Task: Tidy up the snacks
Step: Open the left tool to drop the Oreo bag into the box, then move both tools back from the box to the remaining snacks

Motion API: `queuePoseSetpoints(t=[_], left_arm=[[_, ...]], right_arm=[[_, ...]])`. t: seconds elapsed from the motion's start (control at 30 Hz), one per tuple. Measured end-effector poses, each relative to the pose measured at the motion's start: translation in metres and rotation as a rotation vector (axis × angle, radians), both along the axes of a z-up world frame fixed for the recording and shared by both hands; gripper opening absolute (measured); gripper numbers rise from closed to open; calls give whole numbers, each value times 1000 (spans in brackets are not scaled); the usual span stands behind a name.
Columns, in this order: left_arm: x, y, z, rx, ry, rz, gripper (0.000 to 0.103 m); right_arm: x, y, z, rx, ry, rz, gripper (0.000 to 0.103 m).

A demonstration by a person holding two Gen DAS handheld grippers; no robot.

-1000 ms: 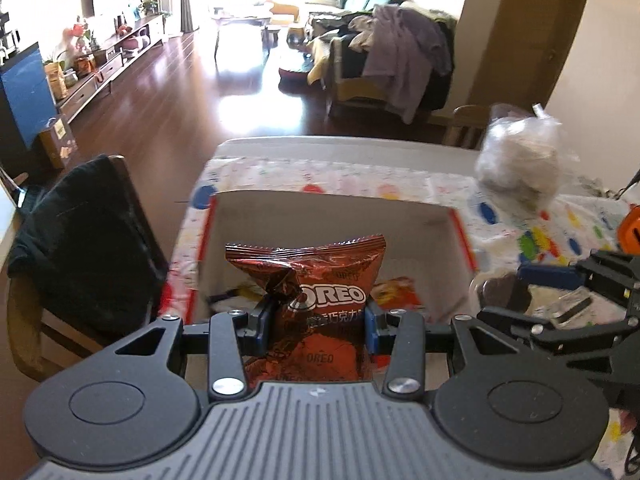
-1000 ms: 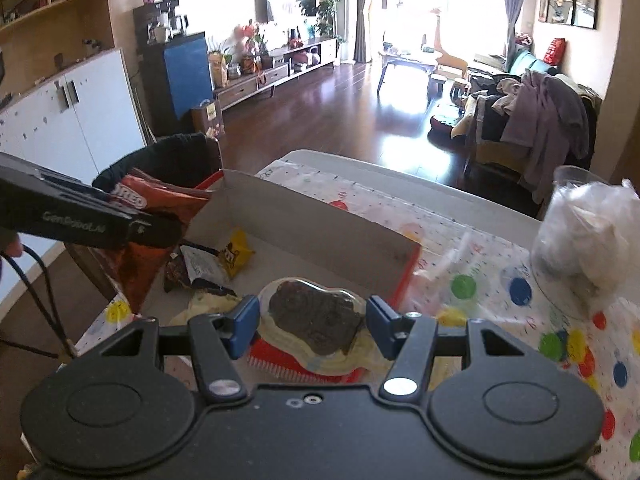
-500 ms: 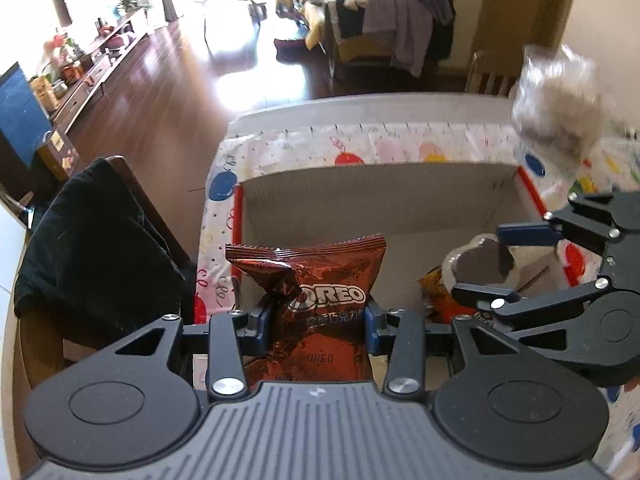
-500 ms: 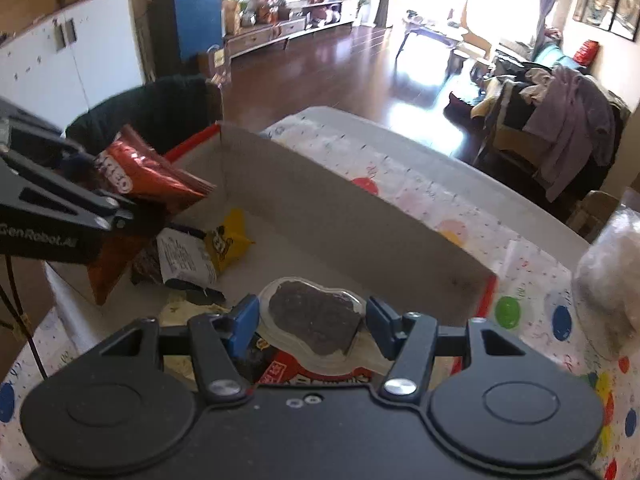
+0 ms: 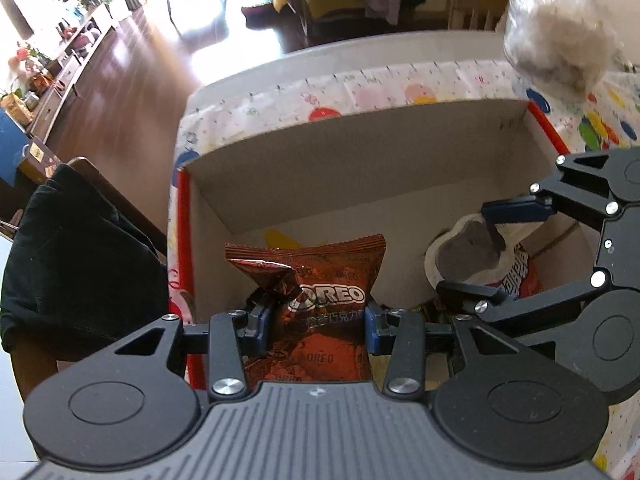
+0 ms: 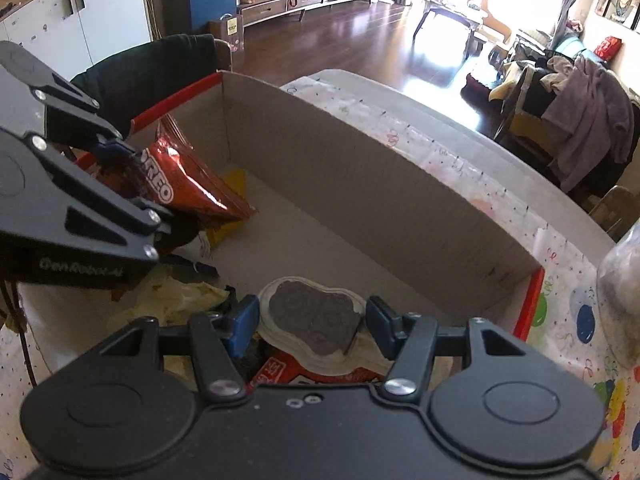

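My left hand-held gripper [image 5: 316, 322] is clamped on a dark red Oreo bag [image 5: 316, 296], its blue pads pressing the bag's two sides, and the bag stands upright between them over the near left part of an open cardboard box [image 5: 360, 160]. In the left wrist view, my right hand-held gripper [image 5: 478, 254] reaches in from three o'clock, its fingers closed around a clear-wrapped dark cookie [image 5: 466, 246] held above the box's right side. Beneath that cookie, at about four o'clock, lies a red and white packet [image 5: 520, 276] on the box floor. A yellow wrapper [image 5: 280, 237] peeks out just behind the Oreo bag at twelve o'clock. In the right wrist view, the cookie sits pinched between the two blue pads at the bottom centre, with crumpled pale wrappers [image 6: 176, 296] at nine o'clock from it and the Oreo bag at ten o'clock. The box rests on a worktop [image 5: 400, 88] covered in a white cloth with coloured dots. A clear plastic bag of pale contents [image 5: 560, 52] stands on the worktop at one o'clock, beyond the box's far right corner. A chair draped in dark fabric [image 5: 76, 256] stands at nine o'clock, beside the worktop.
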State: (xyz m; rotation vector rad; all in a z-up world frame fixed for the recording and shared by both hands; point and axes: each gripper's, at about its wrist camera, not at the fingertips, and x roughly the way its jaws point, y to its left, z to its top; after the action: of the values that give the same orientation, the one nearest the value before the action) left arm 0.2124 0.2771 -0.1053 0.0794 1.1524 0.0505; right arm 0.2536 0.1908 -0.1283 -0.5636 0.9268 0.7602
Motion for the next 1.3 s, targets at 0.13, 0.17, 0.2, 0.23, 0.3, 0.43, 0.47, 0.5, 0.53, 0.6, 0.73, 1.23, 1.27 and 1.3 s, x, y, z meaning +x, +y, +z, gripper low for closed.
queuePoseSetpoints(t=[0.13,0.17,0.2,0.23,0.3,0.43,0.47,0.5,0.53,0.6,0.73,1.23,1.27,1.3], left_arm=[[3,-2,-7,5,38,-6,42],[3,-3,-8,7,43,-7,42],[2,-3,-9,8,47,-9,43],[3,-4,-9,8,50,-11,43],[2,-4,-8,7,46,-12,43],[-2,-5,-4,0,31,-6,48],[-3,-5,-3,-3,24,-5,51],[-5,-5,-1,-7,17,-3,53],[-6,-5,1,-11,11,-2,53],[-10,-7,6,-14,-5,-9,54],[-17,-11,17,-18,-44,-10,60],[-53,-32,62,-41,-182,-16,67],[-55,-33,65,-43,-194,-17,69],[-58,-35,68,-45,-206,-16,70]], right_arm=[[2,0,-1,1,14,0,58],[2,-1,-1,1,16,-1,58],[1,-1,-2,2,19,-3,59],[1,-2,-1,3,21,-2,60],[-2,-4,0,8,19,1,62],[-6,-6,7,29,15,1,66],[-6,-7,8,31,13,2,67],[-8,-8,10,34,9,3,69],[-10,-10,13,38,5,4,71],[-14,-13,18,50,1,3,72],[-19,-22,30,76,-10,1,75],[-39,-70,75,227,-42,-34,89],[-41,-73,77,236,-43,-35,89],[-43,-78,80,249,-44,-36,91]])
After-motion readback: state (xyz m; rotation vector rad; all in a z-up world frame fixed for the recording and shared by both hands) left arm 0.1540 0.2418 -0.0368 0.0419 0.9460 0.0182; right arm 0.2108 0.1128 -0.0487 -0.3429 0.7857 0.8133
